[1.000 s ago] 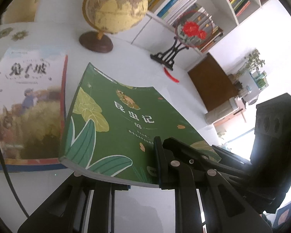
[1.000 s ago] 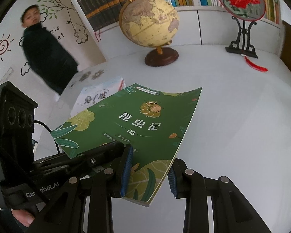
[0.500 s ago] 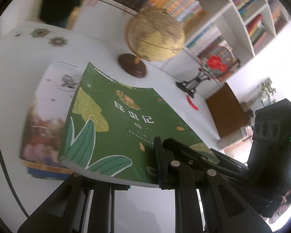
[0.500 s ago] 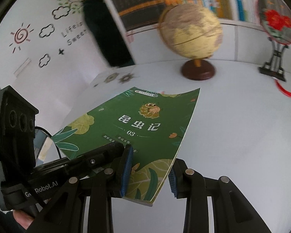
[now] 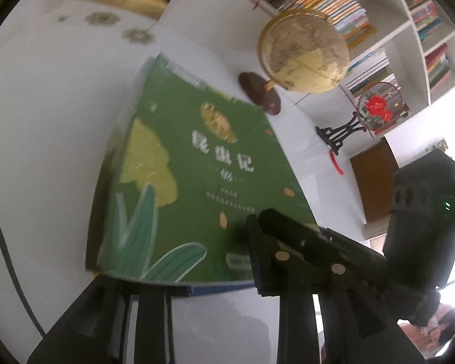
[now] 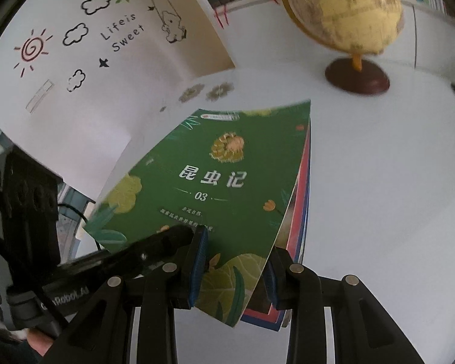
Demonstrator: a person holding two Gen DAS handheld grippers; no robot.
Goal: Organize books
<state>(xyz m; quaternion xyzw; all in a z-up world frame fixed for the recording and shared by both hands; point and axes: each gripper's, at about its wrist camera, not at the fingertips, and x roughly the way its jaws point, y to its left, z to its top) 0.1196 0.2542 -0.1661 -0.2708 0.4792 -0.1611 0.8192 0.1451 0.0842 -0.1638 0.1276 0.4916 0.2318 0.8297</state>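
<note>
The green book [image 6: 227, 182] lies on another book [image 6: 300, 230] on the white worktop [image 6: 379, 182], near the globe [image 5: 303, 51], its near edge between both grippers: the right gripper [image 6: 233, 270] clamps it, while the left gripper [image 5: 197, 276] has just been opening (grip unclear).

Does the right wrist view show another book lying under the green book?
Yes: below the green book, the red and blue edges of another book stick out along its right side on the white table.
</note>
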